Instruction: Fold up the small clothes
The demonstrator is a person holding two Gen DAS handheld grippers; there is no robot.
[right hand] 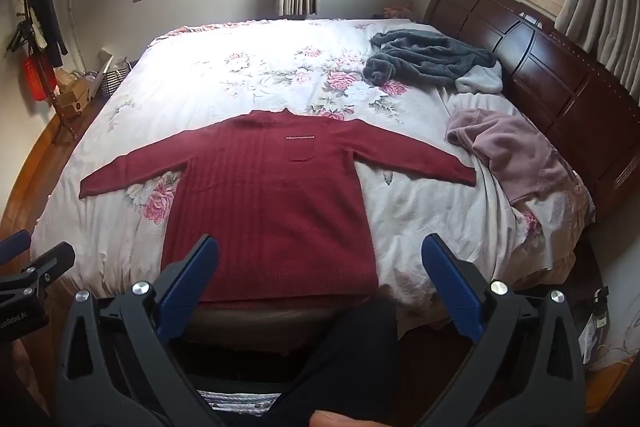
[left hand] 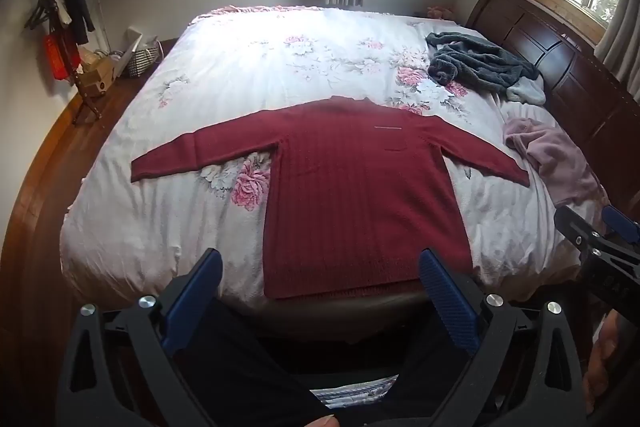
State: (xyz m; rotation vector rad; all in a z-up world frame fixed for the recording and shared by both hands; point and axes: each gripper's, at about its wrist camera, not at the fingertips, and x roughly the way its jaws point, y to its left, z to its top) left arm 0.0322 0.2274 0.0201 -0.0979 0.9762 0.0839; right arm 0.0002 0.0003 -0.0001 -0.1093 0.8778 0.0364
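Nearest, the left gripper (left hand: pixel 320 267) and right gripper (right hand: pixel 320 253) hang spread wide and empty just off the foot edge of the bed (right hand: pixel 420 259); the red sweater (right hand: pixel 272 203) lies flat beyond them, hem at that edge, sleeves stretched to either side; bare quilt flanks its body; farther right, a pink garment (right hand: pixel 516 155) and a grey fleece (right hand: pixel 428 61) crowd the headboard (right hand: pixel 560 87) side.
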